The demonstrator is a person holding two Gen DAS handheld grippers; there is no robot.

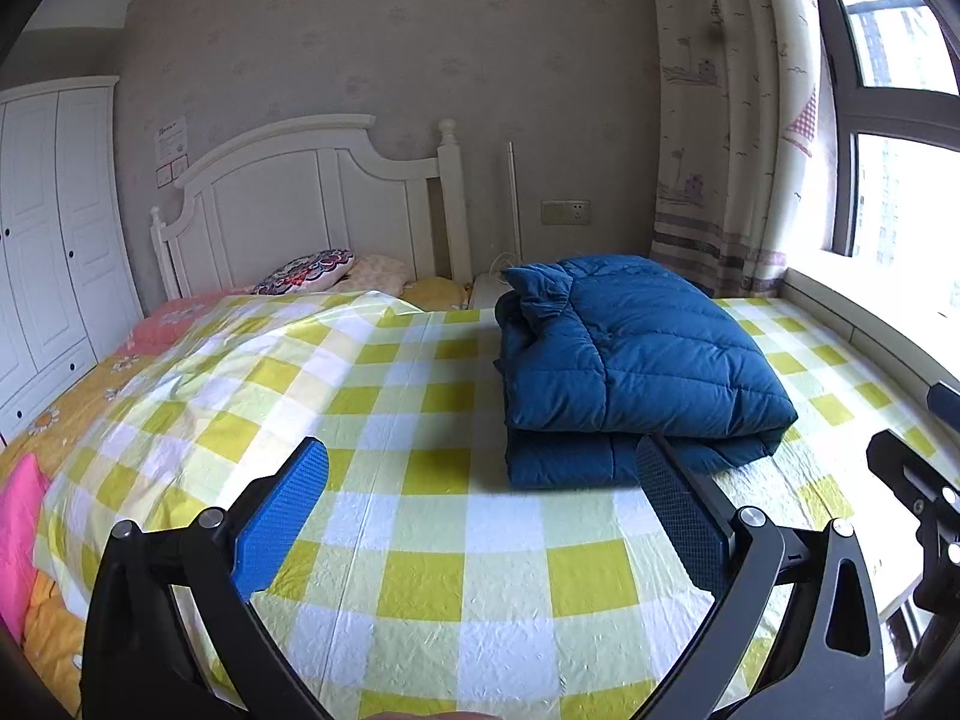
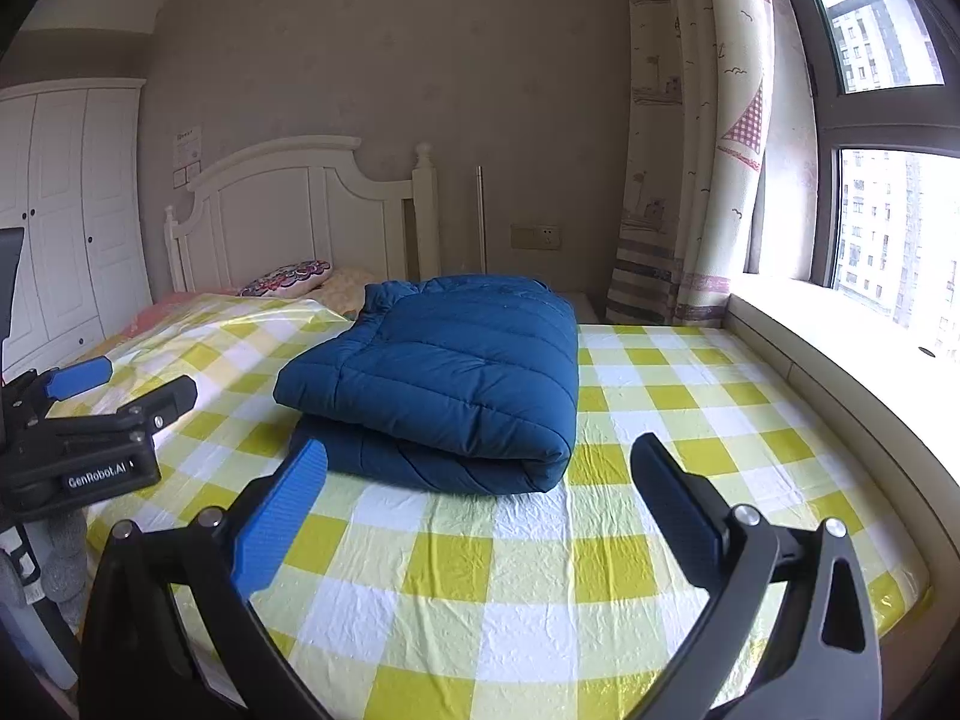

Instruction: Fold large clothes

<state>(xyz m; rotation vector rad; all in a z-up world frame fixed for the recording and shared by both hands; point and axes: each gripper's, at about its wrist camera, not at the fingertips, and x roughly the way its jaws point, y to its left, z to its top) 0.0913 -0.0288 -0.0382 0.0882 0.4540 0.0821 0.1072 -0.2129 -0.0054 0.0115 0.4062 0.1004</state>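
A dark blue quilted down jacket (image 1: 630, 360) lies folded into a thick rectangular bundle on the yellow, green and white checked bed cover (image 1: 420, 540). It also shows in the right wrist view (image 2: 444, 378). My left gripper (image 1: 480, 468) is open and empty, held above the cover just in front and left of the jacket. My right gripper (image 2: 480, 468) is open and empty, just in front of the jacket's folded near edge. The left gripper also shows at the left of the right wrist view (image 2: 123, 381). Part of the right gripper shows at the right edge of the left wrist view (image 1: 918, 480).
A white headboard (image 1: 312, 204) and patterned pillows (image 1: 306, 276) are at the far end. A white wardrobe (image 1: 54, 228) stands left. A curtain (image 2: 690, 138), windowsill (image 2: 840, 348) and window run along the right. Pink and orange bedding (image 1: 24, 516) lies at the left.
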